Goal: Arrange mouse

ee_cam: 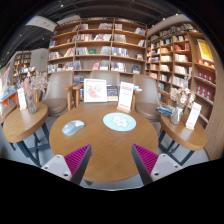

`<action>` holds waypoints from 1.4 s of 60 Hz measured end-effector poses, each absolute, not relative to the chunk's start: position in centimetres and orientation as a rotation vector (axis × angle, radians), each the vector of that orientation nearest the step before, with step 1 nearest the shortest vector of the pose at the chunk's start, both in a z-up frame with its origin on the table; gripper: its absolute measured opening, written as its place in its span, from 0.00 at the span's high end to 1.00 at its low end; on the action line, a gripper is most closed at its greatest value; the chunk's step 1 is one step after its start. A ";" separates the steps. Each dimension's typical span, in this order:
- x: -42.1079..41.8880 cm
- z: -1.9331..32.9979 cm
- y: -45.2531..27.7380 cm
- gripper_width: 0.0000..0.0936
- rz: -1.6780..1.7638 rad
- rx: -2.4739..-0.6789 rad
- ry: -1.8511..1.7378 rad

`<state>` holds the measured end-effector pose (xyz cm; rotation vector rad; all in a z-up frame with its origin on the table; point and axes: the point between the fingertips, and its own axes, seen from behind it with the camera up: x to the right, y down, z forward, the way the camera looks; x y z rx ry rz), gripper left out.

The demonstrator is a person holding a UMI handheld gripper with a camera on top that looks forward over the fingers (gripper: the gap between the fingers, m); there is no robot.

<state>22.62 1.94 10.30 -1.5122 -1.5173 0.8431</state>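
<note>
A grey computer mouse (pixel 73 127) lies on the round wooden table (pixel 105 150), to the left and beyond my fingers. A round pale-blue mat (pixel 119 122) lies at the table's middle, ahead of my fingers and right of the mouse. My gripper (pixel 112 160) is open and empty, its magenta pads (pixel 78 157) wide apart above the table's near part, with bare wood between them.
Two chairs (pixel 58 92) stand behind the table. Display cards and books (pixel 96 90) stand at the table's far edge. Smaller tables (pixel 22 120) flank it left and right (pixel 188 130). Bookshelves (pixel 100 45) fill the back wall.
</note>
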 end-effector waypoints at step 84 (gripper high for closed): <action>1.6 0.6 -18.8 0.09 0.887 -1.591 -1.670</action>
